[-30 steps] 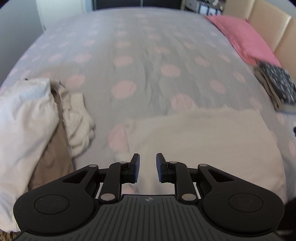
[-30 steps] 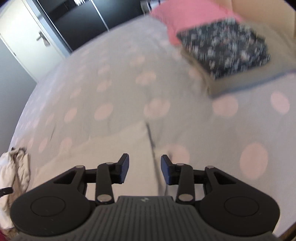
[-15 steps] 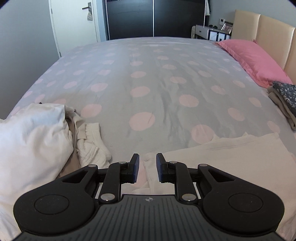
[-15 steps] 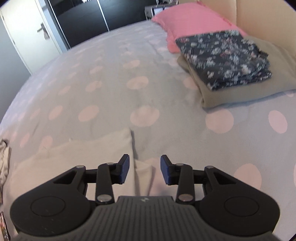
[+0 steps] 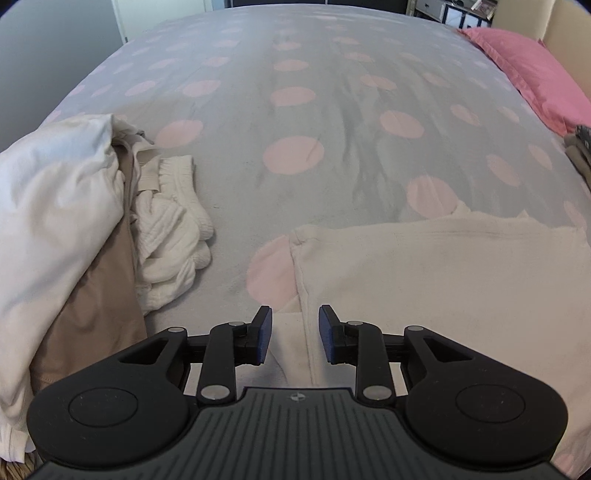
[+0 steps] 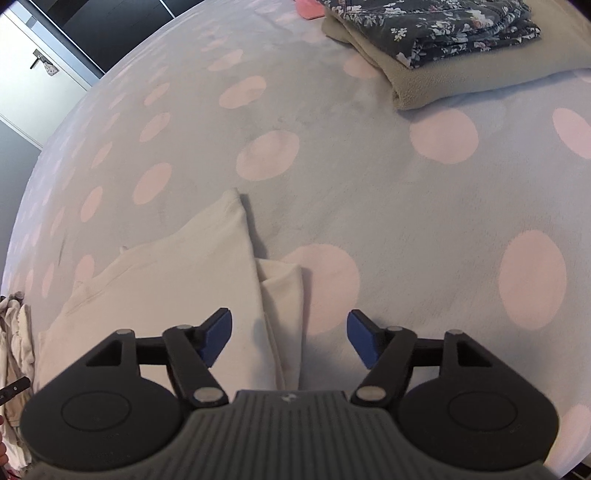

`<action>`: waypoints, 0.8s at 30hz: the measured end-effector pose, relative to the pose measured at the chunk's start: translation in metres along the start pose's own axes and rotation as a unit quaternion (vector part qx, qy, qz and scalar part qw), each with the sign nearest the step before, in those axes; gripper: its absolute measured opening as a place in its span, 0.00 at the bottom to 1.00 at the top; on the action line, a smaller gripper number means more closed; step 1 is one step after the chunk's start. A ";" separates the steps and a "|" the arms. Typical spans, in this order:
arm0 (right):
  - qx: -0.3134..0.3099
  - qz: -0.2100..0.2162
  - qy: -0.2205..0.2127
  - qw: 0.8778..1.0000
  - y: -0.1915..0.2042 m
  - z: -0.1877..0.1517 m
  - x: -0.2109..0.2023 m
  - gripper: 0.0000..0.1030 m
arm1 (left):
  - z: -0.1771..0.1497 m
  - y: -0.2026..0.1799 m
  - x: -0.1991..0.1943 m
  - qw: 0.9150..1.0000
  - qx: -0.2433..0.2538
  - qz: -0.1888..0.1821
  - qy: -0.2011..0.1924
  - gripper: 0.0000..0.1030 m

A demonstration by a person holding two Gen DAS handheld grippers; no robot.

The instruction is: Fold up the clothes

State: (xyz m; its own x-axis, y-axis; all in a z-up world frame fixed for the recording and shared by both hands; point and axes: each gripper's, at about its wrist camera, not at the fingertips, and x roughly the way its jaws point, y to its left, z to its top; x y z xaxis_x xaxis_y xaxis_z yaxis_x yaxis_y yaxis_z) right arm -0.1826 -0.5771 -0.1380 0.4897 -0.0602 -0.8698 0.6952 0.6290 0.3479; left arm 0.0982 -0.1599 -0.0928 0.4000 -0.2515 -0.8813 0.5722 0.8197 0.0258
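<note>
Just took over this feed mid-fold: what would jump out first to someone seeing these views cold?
The grey bedspread with big pink dots fills both views, and a cream garment lies flat on its near side, under both claws. The left claw and right claw are opening over its side edges, nothing gripped. An unfolded pile sits at the left; a folded stack topped by dark floral cloth sits far right.

My left wrist camera looks steeply down over its tongs [image 5: 295,334], close above the bed [image 5: 295,110]; the right does likewise. Both share the cream garment [image 5: 443,277], probably opposite edges.
</note>
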 end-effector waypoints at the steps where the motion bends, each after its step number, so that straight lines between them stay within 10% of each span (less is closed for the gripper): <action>1: -0.002 -0.003 0.000 1.000 0.000 0.001 0.002 0.69 | 0.000 -0.002 0.000 1.000 0.004 0.000 0.000 0.27; 9: -0.016 0.005 0.025 1.000 0.009 0.003 0.043 0.65 | 0.003 -0.007 0.009 1.000 0.015 0.010 0.003 0.30; 16: -0.027 0.008 0.018 0.999 0.021 0.005 0.042 0.20 | 0.001 -0.004 0.016 0.999 0.027 0.020 0.013 0.30; 24: -0.052 0.030 0.016 0.998 0.042 0.007 0.023 0.14 | 0.005 0.005 -0.002 1.000 0.018 0.004 -0.006 0.30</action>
State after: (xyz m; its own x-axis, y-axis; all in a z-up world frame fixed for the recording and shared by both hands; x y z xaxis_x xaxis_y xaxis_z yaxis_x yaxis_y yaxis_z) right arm -0.1386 -0.5575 -0.1406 0.5098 0.0042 -0.8603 0.6065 0.7074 0.3629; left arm 0.1042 -0.1581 -0.0888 0.4129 -0.2508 -0.8756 0.5943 0.8027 0.0503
